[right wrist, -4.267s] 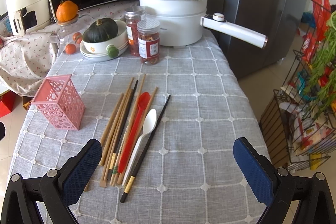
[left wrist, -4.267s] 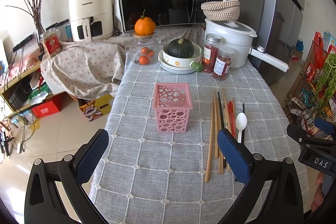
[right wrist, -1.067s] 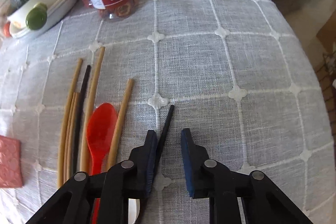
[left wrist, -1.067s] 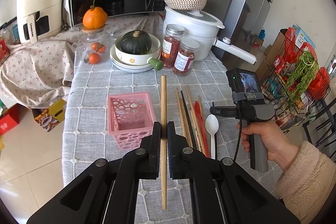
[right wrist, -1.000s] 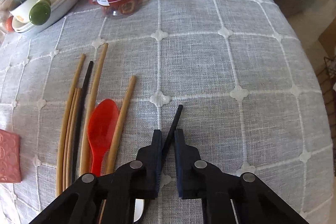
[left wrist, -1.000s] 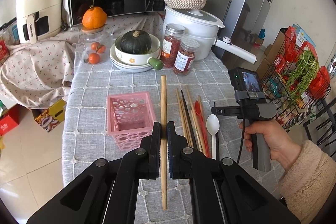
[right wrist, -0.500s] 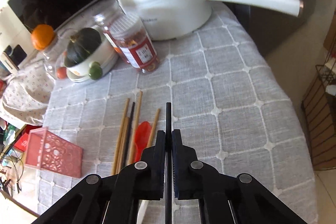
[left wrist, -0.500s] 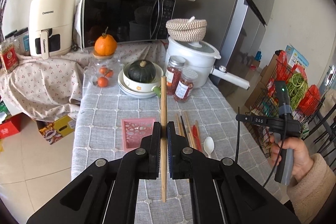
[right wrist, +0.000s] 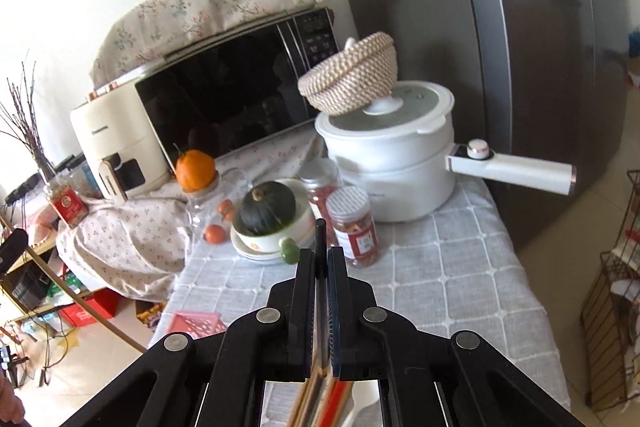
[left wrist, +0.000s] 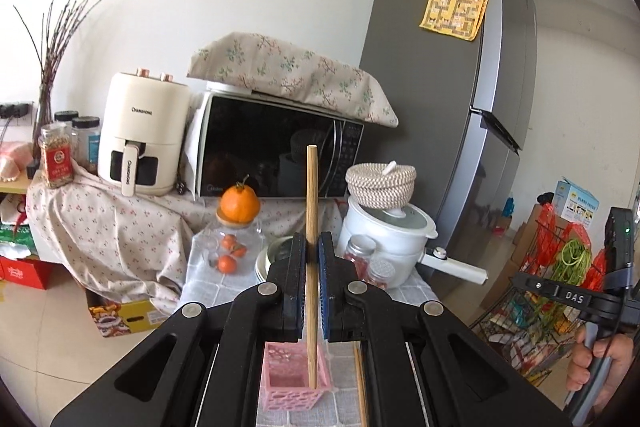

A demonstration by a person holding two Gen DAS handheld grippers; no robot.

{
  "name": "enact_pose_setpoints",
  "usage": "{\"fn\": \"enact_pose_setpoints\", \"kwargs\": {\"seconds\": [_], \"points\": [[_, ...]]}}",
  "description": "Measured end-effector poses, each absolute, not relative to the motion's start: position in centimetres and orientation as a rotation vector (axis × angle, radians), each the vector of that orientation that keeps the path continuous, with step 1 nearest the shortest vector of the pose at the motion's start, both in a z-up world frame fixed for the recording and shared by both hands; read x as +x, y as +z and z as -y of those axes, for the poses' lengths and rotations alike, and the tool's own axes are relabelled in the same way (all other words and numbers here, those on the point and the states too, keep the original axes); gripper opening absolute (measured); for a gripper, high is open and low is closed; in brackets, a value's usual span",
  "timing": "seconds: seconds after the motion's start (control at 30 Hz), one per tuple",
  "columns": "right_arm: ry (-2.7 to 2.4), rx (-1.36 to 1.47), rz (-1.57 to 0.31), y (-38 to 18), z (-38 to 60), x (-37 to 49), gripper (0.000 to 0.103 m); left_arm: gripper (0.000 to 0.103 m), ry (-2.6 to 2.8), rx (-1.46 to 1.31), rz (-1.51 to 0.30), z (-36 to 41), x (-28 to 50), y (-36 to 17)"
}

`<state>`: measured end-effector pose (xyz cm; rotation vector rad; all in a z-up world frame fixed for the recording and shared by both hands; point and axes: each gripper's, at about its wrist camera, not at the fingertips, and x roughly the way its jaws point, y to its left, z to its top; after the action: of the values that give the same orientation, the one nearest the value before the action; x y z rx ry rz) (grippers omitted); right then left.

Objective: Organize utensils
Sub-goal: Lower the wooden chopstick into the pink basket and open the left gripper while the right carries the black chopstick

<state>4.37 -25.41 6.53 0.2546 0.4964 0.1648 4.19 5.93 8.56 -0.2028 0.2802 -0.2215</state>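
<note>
Grey checked tablecloth (right wrist: 448, 291): your work surface, with loose utensils lying below the right gripper.
Pink perforated basket (left wrist: 294, 387): appears empty; it sits directly beneath your left gripper (left wrist: 311, 267), the nearer hand.
Wooden chopstick (left wrist: 311, 227): clamped tight in the left jaws, long axis upright, lower tip over the basket mouth.
Black chopstick (right wrist: 320, 239): pinched in your closed right gripper (right wrist: 320, 267), pointing forward; the basket lies lower left.

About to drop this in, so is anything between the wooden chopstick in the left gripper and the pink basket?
Nothing visible. The wooden chopstick, clamped in the left gripper, has its lower end over the open pink basket.
</note>
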Motion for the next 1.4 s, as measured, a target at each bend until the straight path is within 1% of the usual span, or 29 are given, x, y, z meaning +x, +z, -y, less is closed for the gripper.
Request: {"fn": "enact_pose_setpoints", "kwargs": {"seconds": [0.07, 0.2, 0.57, 0.8, 0.9, 0.93, 0.97, 1.0, 1.03, 1.07, 1.17, 1.4], "points": [[0.188, 0.265, -0.481, 7.3, 24.8, 4.5, 0.003, 0.006, -0.207, -0.184, -0.262, -5.5, 4.8, 8.1], [0.231, 0.279, -0.464, 8.1, 23.2, 5.0, 0.003, 0.006, -0.187, -0.152, -0.284, -4.8, 7.0, 6.4], [0.307, 0.319, -0.452, 9.2, 20.8, 5.4, 0.003, 0.006, -0.157, -0.213, -0.472, -5.5, 13.1, 1.3], [0.352, 0.337, -0.440, 10.1, 19.0, 5.5, 0.003, 0.006, -0.141, -0.245, -0.566, -5.8, 15.5, -1.6], [0.360, 0.321, -0.433, 10.2, 17.6, 6.0, 0.003, 0.009, -0.149, -0.276, -0.606, -6.2, 15.9, -1.9], [0.362, 0.317, -0.434, 10.0, 17.2, 6.3, 0.003, 0.015, -0.144, -0.276, -0.624, -6.2, 16.0, -1.8], [0.365, 0.313, -0.437, 9.8, 16.8, 6.6, 0.003, 0.026, -0.133, -0.269, -0.633, -6.3, 15.9, -1.6], [0.367, 0.310, -0.442, 9.6, 16.5, 6.9, 0.003, 0.033, -0.113, -0.254, -0.632, -6.4, 15.6, -1.2], [0.365, 0.309, -0.449, 9.2, 16.1, 7.2, 0.003, 0.048, -0.080, -0.232, -0.628, -6.5, 15.1, -0.8], [0.364, 0.306, -0.459, 8.8, 15.8, 7.6, 0.003, 0.060, -0.040, -0.207, -0.624, -6.7, 14.6, -0.5], [0.359, 0.318, -0.501, 7.3, 15.5, 9.0, 0.004, 0.069, 0.018, -0.157, -0.620, -7.2, 13.1, 0.0], [0.341, 0.315, -0.593, 3.9, 14.2, 11.9, 0.004, 0.073, 0.002, -0.087, -0.712, -6.8, 11.2, -1.0]]}}
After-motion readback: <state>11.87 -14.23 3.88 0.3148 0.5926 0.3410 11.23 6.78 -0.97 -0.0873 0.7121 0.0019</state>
